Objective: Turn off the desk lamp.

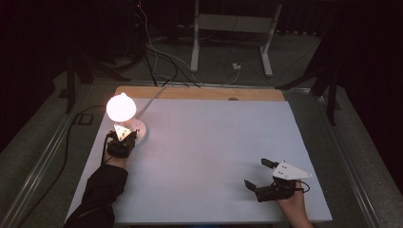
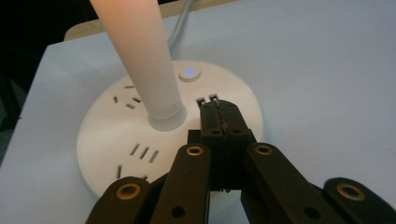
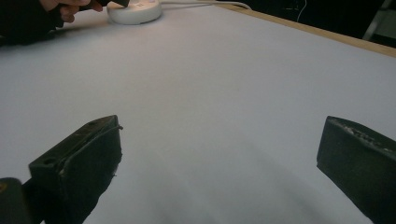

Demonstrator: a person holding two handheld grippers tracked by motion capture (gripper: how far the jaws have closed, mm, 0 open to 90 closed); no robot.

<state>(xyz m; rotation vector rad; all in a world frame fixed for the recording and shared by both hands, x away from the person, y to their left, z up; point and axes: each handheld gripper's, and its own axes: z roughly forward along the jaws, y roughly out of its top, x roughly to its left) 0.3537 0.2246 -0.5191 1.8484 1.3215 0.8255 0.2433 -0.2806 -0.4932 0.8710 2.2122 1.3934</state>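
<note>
A lit desk lamp [image 1: 120,108] glows at the table's back left. Its round white base [image 2: 116,140] carries socket slots, two USB ports and a small button [image 2: 189,73] with a blue light. The lamp's pale stem [image 2: 144,60] rises from the base's middle. My left gripper [image 2: 221,119] is shut with nothing between its pads, its tip over the base near the USB ports, below the button. My right gripper [image 1: 257,174] rests open near the table's front right, over bare white surface. From the right gripper view the base [image 3: 134,11] lies far off.
The white tabletop [image 1: 214,142] has a wooden strip [image 1: 199,93] along its far edge. The lamp's cable [image 1: 154,97] runs off the back towards the floor. A white frame stand [image 1: 233,28] and loose cables sit on the dark floor behind.
</note>
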